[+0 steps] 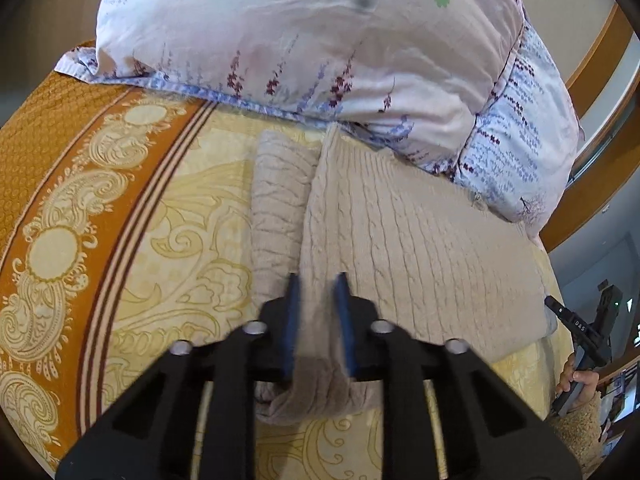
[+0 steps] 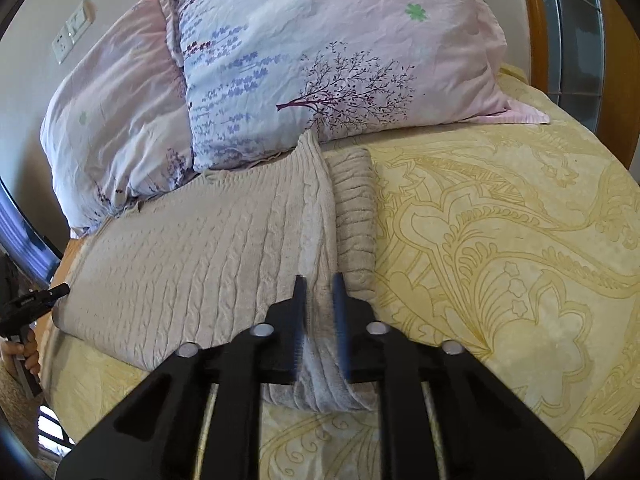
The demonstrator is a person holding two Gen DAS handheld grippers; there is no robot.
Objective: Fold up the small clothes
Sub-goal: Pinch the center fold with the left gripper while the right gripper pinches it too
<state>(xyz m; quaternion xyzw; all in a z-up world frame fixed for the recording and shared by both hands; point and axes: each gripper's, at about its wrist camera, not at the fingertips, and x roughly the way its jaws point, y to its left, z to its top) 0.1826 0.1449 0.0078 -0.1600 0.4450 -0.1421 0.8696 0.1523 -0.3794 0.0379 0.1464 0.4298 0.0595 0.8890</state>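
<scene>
A beige cable-knit sweater point(image 1: 400, 248) point(image 2: 200, 248) lies flat on the bed, its far end against the pillows. In the left wrist view a sleeve point(image 1: 280, 184) lies folded along the sweater's left edge. My left gripper point(image 1: 318, 280) is shut on the knit at the near left corner, with fabric bunched between the blue pads. In the right wrist view the other sleeve point(image 2: 354, 200) lies along the right edge, and my right gripper point(image 2: 320, 280) is shut on the near right corner. Each view shows the other gripper point(image 1: 576, 324) point(image 2: 36, 300) small, at the frame's side.
The bed has a yellow patterned cover point(image 1: 160, 220) point(image 2: 500, 240) with an orange border point(image 1: 48, 128) at the left. Two floral pillows point(image 1: 300, 32) point(image 2: 320, 60) lie behind the sweater. A wooden bed frame point(image 1: 600, 60) point(image 2: 536, 20) curves beyond them. A hand point(image 1: 580, 380) holds the right gripper.
</scene>
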